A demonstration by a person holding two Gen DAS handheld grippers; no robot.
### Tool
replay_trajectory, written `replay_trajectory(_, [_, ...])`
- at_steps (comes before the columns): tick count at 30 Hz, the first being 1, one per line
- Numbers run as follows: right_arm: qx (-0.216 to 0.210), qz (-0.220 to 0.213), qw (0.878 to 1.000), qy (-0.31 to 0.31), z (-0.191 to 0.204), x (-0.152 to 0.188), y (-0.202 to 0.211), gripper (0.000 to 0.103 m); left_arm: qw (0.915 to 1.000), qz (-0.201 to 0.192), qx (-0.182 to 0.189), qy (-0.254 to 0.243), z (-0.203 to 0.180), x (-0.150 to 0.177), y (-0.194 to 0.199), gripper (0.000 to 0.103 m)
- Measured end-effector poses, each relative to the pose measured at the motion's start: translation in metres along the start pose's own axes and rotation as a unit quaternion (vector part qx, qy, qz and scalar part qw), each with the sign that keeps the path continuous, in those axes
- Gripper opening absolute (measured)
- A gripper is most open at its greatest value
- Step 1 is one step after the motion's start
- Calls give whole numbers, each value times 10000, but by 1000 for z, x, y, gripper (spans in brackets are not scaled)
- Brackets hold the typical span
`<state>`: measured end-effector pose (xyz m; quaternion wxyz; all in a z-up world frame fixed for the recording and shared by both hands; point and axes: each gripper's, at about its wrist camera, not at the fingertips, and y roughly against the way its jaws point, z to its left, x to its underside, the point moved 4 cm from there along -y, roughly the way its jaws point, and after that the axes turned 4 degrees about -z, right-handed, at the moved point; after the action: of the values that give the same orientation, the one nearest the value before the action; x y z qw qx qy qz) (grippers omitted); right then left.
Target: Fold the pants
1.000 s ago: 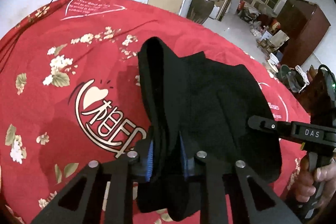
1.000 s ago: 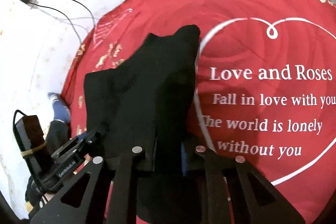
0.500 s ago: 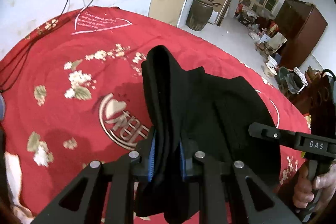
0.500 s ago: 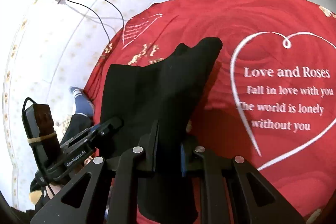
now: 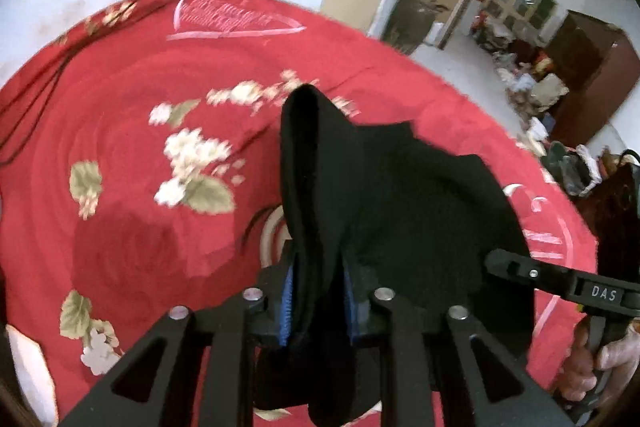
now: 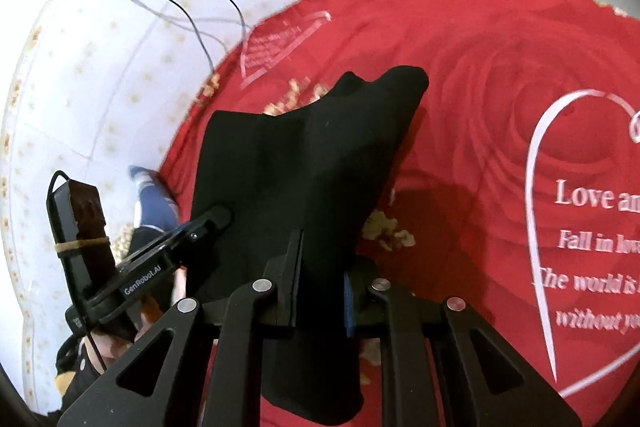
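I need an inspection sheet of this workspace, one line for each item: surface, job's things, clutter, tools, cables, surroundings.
Surface: red bedspread with white flowers, a heart outline and English lettering.
Job's things: black pants, bunched, held up over the bedspread by both tools.
Clutter: nothing seen on the bedspread.
Tools: left tool has just been opening, pants between its blue pads, pads seem to touch the cloth; right tool shut on pants.
Cables: black cables hang from a wall socket down to the bed's edge.
Surroundings: white patterned wall; brown cabinet, boxes and a crowded floor beyond.
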<state>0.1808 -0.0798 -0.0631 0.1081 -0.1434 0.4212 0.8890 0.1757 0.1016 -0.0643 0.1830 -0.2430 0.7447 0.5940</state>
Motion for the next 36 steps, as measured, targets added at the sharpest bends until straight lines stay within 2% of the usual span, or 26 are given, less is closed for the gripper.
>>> replay_trajectory(3, [135, 128, 9998, -122, -14, 4, -9, 21, 9996, -36, 97, 260, 9, 5, 1, 37])
replay_trajectory(5, [230, 99, 9995, -217, -24, 7, -3, 32, 9993, -69, -59, 354, 15, 6, 5, 37])
replay_trajectory(6, [323, 60, 9992, -228, -27, 6, 2, 34, 9991, -109, -152, 378, 16, 6, 9, 37])
replay_trajectory(10, [745, -274, 9968, 118, -17, 9, 30, 34, 9979, -358, -416, 331, 10, 6, 33, 36])
replay_trajectory(14, [881, -368, 9923, 789, 13, 26, 42, 34, 9983, -551, -153, 118, -12, 11, 58, 36])
replay_trajectory(16, [954, -213, 9899, 1026, 21, 40, 35, 34, 9987, -501, -29, -92, -26, 21, 58, 36])
replay_trajectory(19, [1156, 30, 9853, 1257, 20, 62, 23, 34, 9991, -137, -177, -358, -35, 43, 40, 36])
replay_trajectory(21, [1368, 276, 9822, 1258, 11, 70, 12, 34, 9990, 71, -308, -326, -30, 53, 26, 35])
replay_trajectory(24, [1283, 259, 9859, 1039, 9, 67, 16, 34, 9990, 21, -308, -320, -30, 51, 29, 36])
replay_trajectory(27, [1400, 74, 9829, 1191, 15, 63, 26, 34, 9988, 2, -354, -349, -28, 53, 28, 35])
replay_trajectory(30, [1331, -125, 9829, 1264, 21, 62, 34, 34, 9986, -17, -389, -364, -29, 54, 27, 35])
replay_trajectory(34, [1491, 253, 9803, 1267, 13, 68, 13, 34, 9982, -11, -448, -405, -32, 54, 28, 35])
replay_trajectory(36, [1413, 126, 9836, 1112, 13, 62, 17, 34, 9980, -31, -507, -378, -33, 50, 32, 36])
